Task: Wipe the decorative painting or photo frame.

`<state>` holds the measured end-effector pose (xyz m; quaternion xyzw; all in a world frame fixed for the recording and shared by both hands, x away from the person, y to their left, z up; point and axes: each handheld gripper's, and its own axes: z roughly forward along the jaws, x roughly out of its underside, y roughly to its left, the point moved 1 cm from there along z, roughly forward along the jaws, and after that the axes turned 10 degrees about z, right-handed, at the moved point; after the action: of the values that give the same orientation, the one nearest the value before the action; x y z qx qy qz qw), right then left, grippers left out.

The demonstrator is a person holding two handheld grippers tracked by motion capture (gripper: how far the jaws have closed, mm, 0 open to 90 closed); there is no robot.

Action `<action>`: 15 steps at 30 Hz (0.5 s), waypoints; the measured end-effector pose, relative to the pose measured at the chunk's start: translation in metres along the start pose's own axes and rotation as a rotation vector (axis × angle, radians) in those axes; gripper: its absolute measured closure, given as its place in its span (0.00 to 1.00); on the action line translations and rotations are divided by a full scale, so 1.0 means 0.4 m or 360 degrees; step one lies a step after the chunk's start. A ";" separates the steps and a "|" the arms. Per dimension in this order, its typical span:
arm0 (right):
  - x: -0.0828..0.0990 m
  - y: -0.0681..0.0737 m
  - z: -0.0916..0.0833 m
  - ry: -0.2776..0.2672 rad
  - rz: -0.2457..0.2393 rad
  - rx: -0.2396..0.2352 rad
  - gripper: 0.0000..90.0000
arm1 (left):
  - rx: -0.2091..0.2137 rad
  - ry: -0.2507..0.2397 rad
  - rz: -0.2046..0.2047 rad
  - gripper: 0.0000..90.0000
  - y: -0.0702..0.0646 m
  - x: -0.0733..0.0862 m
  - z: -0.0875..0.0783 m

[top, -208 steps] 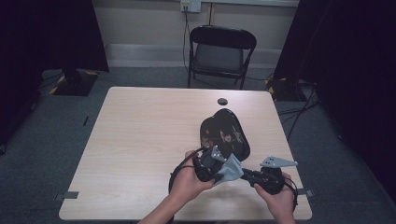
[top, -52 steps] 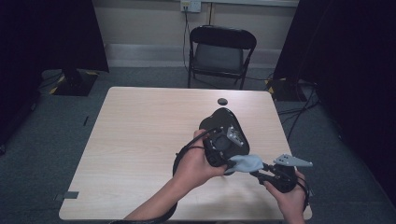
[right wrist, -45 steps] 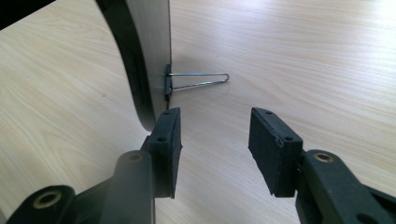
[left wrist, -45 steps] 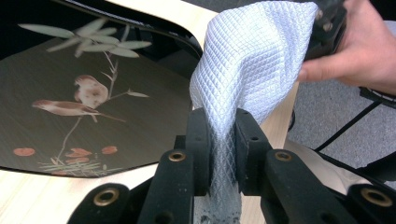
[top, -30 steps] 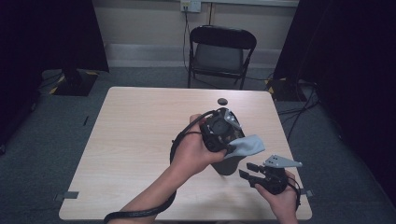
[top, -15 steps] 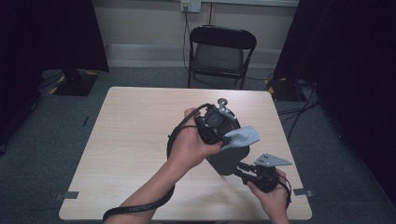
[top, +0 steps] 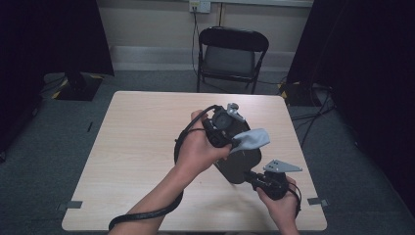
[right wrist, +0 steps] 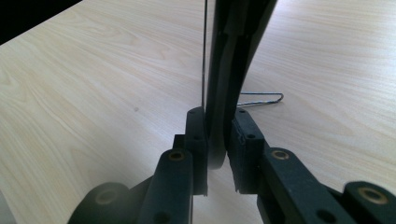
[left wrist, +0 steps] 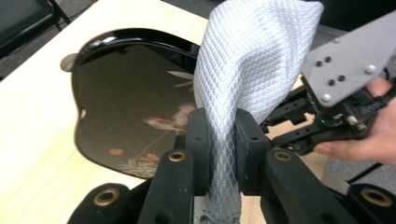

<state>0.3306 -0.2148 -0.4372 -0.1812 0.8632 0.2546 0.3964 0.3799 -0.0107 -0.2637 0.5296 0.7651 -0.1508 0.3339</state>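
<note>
A black lacquered tray with a painted bird is tilted up on its edge above the table. My right gripper holds it from below at the near right. Its jaws have just been closing, and the pads now press on both faces of the tray's rim, as the right gripper view shows. My left gripper hovers in front of the tray's inner face, shut on a pale grey waffle-weave cloth. The cloth stands up from between the left gripper jaws.
The light wooden table has wide bare room on its left half. A thin wire loop lies on the table behind the tray. A black folding chair stands beyond the far edge. The left gripper's cable trails off the near edge.
The tray, flat on the table several seconds ago, now stands tilted on edge. The right gripper's jaws have closed on its rim. The left gripper with the cloth rose slightly toward the far side.
</note>
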 end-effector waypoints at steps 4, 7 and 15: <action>0.001 -0.005 -0.002 0.0006 -0.0002 -0.0009 0.88 | -0.0037 -0.0016 -0.0017 0.87 0.015 -0.003 -0.009; 0.003 -0.009 -0.004 0.0016 -0.0003 -0.0014 0.88 | -0.0067 -0.0038 -0.0035 0.87 0.025 -0.004 -0.017; 0.006 -0.012 -0.010 0.0029 -0.0015 -0.0033 0.88 | -0.0127 -0.0040 -0.0061 0.88 0.048 -0.007 -0.030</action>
<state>0.3293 -0.2213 -0.4381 -0.1918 0.8632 0.2601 0.3879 0.3939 0.0019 -0.2508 0.4991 0.7762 -0.1331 0.3615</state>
